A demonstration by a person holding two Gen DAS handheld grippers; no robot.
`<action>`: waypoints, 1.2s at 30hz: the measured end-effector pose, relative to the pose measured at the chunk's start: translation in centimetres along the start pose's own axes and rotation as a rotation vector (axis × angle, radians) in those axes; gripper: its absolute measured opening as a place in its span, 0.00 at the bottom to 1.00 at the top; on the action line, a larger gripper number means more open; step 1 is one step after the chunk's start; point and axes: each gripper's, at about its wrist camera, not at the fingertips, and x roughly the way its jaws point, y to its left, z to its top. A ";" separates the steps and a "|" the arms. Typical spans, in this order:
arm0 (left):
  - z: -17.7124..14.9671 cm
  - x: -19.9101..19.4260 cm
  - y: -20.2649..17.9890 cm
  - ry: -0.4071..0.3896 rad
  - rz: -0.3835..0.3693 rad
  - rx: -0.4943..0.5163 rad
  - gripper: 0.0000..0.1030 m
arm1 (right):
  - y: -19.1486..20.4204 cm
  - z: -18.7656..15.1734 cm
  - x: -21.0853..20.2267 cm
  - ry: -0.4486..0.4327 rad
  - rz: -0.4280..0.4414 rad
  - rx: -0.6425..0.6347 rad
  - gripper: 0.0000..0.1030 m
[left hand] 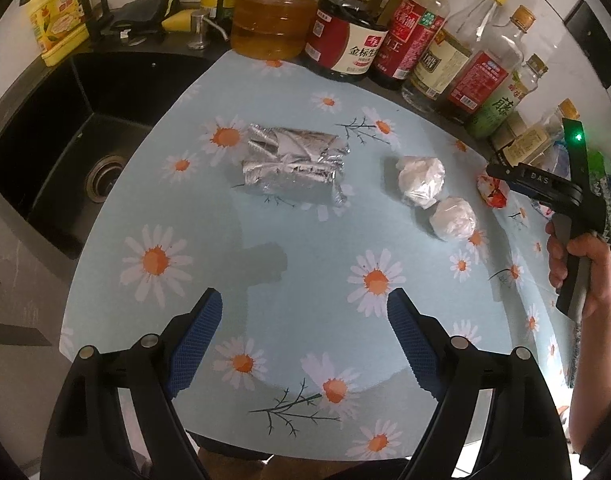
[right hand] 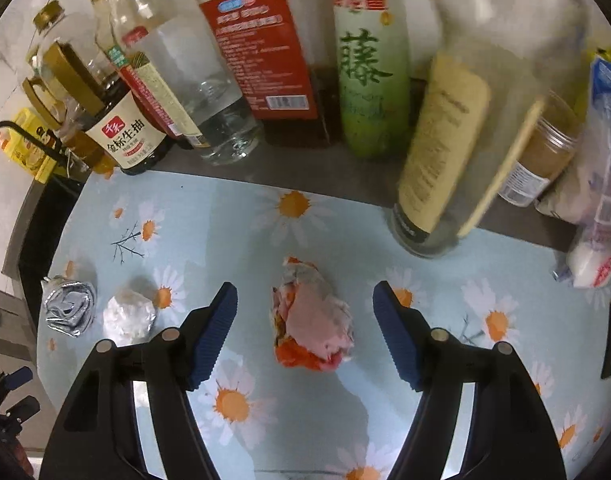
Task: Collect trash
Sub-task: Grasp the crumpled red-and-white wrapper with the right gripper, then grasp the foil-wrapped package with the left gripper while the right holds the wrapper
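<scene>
**A:** What is closest to the cameras?

**B:** In each wrist view, that gripper's own black arms and blue pads. The left gripper hangs over a daisy-print cloth, jaws spread, nothing between them.

**A:** And moving from left to right across that view?

**B:** First a black sink at the cloth's left edge. Then a crumpled foil wrapper near the middle. To its right lie two white wads, just beside each other. Further right is an orange wrapper, partly hidden by the right gripper's arm. A hand holds that gripper at the far right. Bottles line the back edge.

**A:** What does the right view show?

**B:** The foil and one wad sit at the left. The right gripper is centred over the orange wrapper. Its jaws stand apart on either side of the wrapper. The pads do not touch it.

**A:** So which step is this?

**B:** It looks like the approach to the first pickup. All four pieces of trash lie on the cloth, and none is held. No bin is in view.

**A:** What does the next move call for?

**B:** Probably lowering a little further, then closing evenly on the wrapper. It looks light and crumpled, so it should squash and could slip out. A tall bottle stands near, behind and to the right, so the lift should stay clear of it.
</scene>
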 end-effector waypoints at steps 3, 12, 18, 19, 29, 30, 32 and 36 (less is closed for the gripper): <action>-0.1 0.3 0.1 0.008 0.003 -0.005 0.80 | 0.1 0.3 0.8 0.016 -0.002 -0.005 0.55; 0.3 0.9 -0.1 0.020 -0.005 0.000 0.80 | 0.3 -0.5 1.6 0.032 0.009 -0.008 0.41; 1.1 0.9 -0.6 0.015 -0.007 0.031 0.80 | 1.1 -1.4 0.8 0.022 0.020 -0.016 0.39; 1.2 0.9 -0.8 0.013 0.000 0.042 0.80 | 1.3 -1.5 0.5 0.018 0.023 -0.019 0.39; 4.9 1.8 -1.7 -0.012 0.050 0.105 0.93 | 1.8 -4.4 -3.8 -0.032 0.086 -0.015 0.39; 5.5 2.0 -1.8 -0.017 0.044 0.111 0.93 | 2.0 -4.6 -3.9 -0.031 0.089 -0.014 0.39; 6.3 2.4 -2.0 -0.020 0.055 0.129 0.93 | 2.0 -5.2 -4.1 -0.027 0.097 -0.007 0.39; 8.0 4.0 -1.8 0.000 0.065 0.136 0.93 | 1.8 -6.8 -4.6 -0.022 0.110 0.017 0.39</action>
